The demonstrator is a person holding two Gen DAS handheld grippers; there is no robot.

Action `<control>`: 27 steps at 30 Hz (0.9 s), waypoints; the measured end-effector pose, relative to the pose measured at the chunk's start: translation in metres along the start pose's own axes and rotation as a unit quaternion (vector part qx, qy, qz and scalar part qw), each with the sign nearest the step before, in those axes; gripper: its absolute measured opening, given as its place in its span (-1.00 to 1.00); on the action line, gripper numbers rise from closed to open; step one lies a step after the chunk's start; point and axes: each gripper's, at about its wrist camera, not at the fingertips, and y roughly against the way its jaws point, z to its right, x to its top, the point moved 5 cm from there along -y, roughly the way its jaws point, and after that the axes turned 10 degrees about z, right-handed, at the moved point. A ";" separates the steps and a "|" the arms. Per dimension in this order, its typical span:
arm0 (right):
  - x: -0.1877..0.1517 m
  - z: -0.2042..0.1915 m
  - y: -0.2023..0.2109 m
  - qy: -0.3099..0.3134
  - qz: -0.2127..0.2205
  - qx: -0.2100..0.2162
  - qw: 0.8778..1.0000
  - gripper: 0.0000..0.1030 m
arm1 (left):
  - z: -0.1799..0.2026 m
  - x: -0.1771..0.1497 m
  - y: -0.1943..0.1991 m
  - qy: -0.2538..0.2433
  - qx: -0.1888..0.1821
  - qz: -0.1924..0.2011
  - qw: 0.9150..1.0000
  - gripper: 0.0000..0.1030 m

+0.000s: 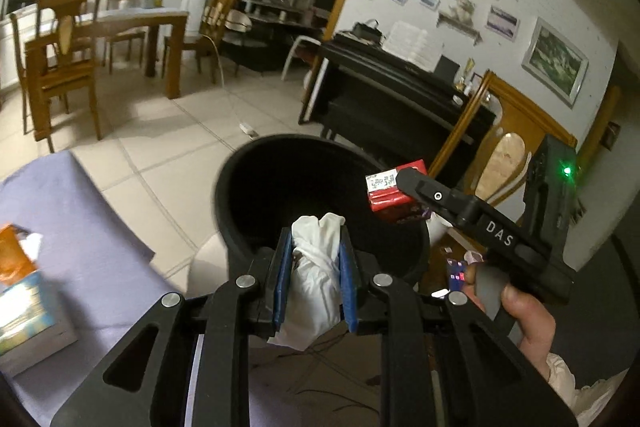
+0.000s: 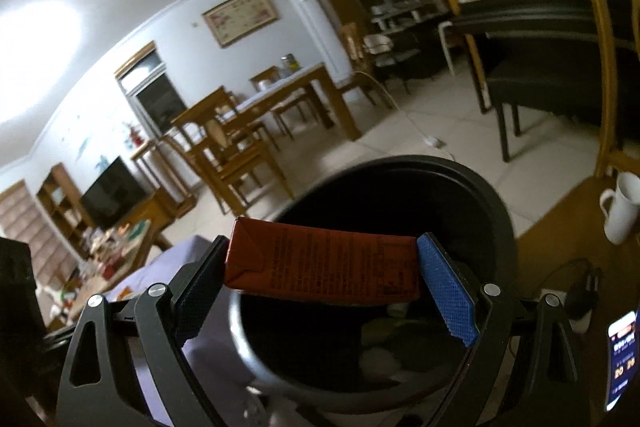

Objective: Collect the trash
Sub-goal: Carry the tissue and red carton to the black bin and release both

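Tongs point(image 1: 313, 259) on the left pinch a crumpled white tissue point(image 1: 316, 267) between blue pads, just above the near rim of a black trash bin point(image 1: 240, 187). Right tongs point(image 2: 320, 275) clamp a red drink carton point(image 2: 320, 263) by its ends, held sideways over the bin's point(image 2: 492, 211) open mouth. Pale crumpled scraps point(image 2: 380, 363) lie inside. A white mug point(image 2: 622, 211) stands beyond the bin, on the right, and a lit phone point(image 2: 620, 359) lies nearer.
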 end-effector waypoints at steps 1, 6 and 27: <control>-0.001 0.008 -0.002 -0.003 -0.001 -0.003 1.000 0.77 | 0.003 0.000 -0.007 -0.001 -0.002 -0.004 1.000 -0.57; -0.005 0.034 -0.011 -0.013 -0.004 -0.013 1.000 0.77 | 0.006 0.000 -0.024 -0.005 -0.007 -0.018 1.000 -0.57; -0.010 0.042 -0.023 -0.025 -0.007 -0.004 1.000 0.82 | 0.007 -0.001 -0.030 -0.017 0.017 -0.025 0.999 0.53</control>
